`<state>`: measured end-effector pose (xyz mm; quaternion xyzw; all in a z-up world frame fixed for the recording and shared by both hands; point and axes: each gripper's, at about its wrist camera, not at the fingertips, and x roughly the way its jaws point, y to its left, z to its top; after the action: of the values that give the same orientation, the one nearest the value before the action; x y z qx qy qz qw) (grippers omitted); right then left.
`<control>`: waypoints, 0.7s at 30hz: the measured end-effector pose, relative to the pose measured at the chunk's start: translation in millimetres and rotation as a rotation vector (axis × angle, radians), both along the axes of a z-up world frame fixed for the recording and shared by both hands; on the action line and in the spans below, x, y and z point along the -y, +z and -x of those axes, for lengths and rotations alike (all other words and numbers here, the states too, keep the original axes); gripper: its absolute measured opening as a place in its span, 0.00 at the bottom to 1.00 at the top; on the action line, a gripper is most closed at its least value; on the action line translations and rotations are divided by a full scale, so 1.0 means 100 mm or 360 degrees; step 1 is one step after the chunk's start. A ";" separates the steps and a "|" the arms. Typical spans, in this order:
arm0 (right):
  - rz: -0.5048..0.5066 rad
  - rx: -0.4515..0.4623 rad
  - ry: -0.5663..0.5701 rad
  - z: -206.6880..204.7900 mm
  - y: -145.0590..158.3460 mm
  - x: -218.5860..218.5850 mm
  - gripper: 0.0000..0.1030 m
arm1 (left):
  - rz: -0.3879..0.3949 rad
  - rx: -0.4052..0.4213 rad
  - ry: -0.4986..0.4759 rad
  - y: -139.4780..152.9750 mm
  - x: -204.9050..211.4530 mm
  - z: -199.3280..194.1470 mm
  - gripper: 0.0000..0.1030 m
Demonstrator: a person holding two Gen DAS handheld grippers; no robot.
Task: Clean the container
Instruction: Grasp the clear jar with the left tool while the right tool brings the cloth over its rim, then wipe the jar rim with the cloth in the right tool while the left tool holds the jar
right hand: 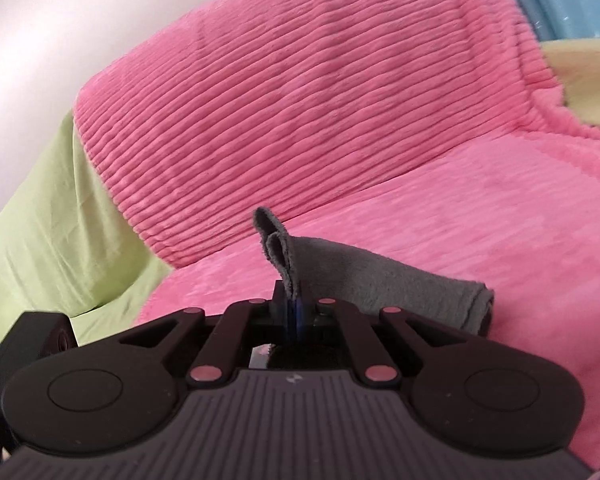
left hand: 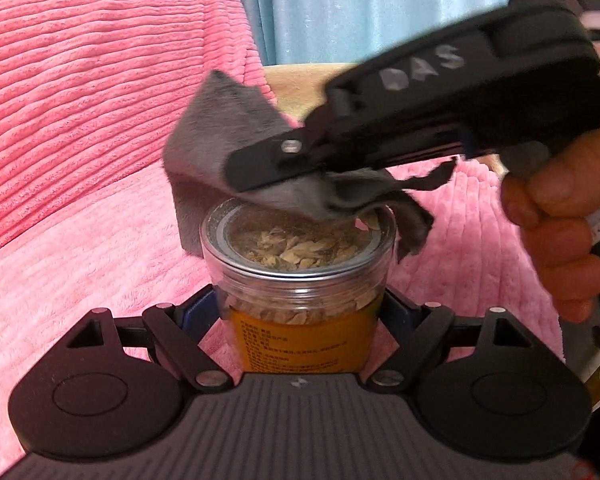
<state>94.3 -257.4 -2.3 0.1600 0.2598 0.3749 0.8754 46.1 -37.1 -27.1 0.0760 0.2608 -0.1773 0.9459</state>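
Container: clear plastic jar (left hand: 300, 276) with an orange label, upright at lower centre of the left wrist view; pale dried pieces visible inside through the transparent lid and the wall above the label.
Left gripper: left gripper (left hand: 302, 312) at the bottom of its own view, fingers closed in on the jar from both sides at the label's top edge; it clamps the jar.
Cloth: grey cloth (left hand: 228, 148) hanging over the jar's lid in the centre of the left wrist view, its lower folds touching the lid's far rim, one ragged tail drooping past the jar's right side.
Right gripper: right gripper (right hand: 294, 308) pressed together on the cloth; in the right wrist view a folded strip stands up between the fingers at centre and the rest (right hand: 400, 284) rolls off to the right. From the left wrist view the same tool (left hand: 284, 164) enters from the upper right, blurred, tilted down toward the lid.
Hand: person's hand (left hand: 560, 220) at the right edge of the left wrist view, wrapped around the right gripper's handle.
Surface: pink ribbed blanket (left hand: 80, 120) behind and beneath everything, rising into a backrest at upper left.
Background: light blue curtain (left hand: 360, 8) at top centre of the left wrist view; green sheet (right hand: 52, 232) at the left of the right wrist view.
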 end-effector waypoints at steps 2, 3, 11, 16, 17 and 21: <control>-0.0007 -0.0018 0.0004 0.05 -0.01 0.10 0.01 | -0.0002 0.0001 -0.0001 0.00 0.00 0.00 0.82; -0.0020 -0.0038 0.0012 0.08 -0.02 0.15 0.01 | -0.0005 0.0002 -0.0001 0.00 0.00 0.00 0.82; -0.0145 -0.0189 0.0209 0.18 -0.06 0.17 0.01 | -0.0030 0.0007 -0.0005 -0.01 0.02 -0.01 0.82; -0.0104 -0.0123 0.0239 0.07 -0.06 -0.12 0.01 | -0.0025 -0.0001 0.0003 -0.02 0.03 -0.06 0.82; -0.0085 -0.0095 0.0222 0.04 -0.05 -0.15 0.01 | -0.0027 0.0000 0.0002 -0.02 0.03 -0.05 0.82; -0.0065 -0.0038 0.0058 -0.09 -0.04 -0.11 0.01 | -0.0019 0.0000 -0.0001 -0.02 0.03 -0.07 0.82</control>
<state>103.8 -246.7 -6.6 0.1777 0.2654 0.3942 0.8617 53.3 -40.2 -29.4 0.0817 0.2619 -0.1759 0.9454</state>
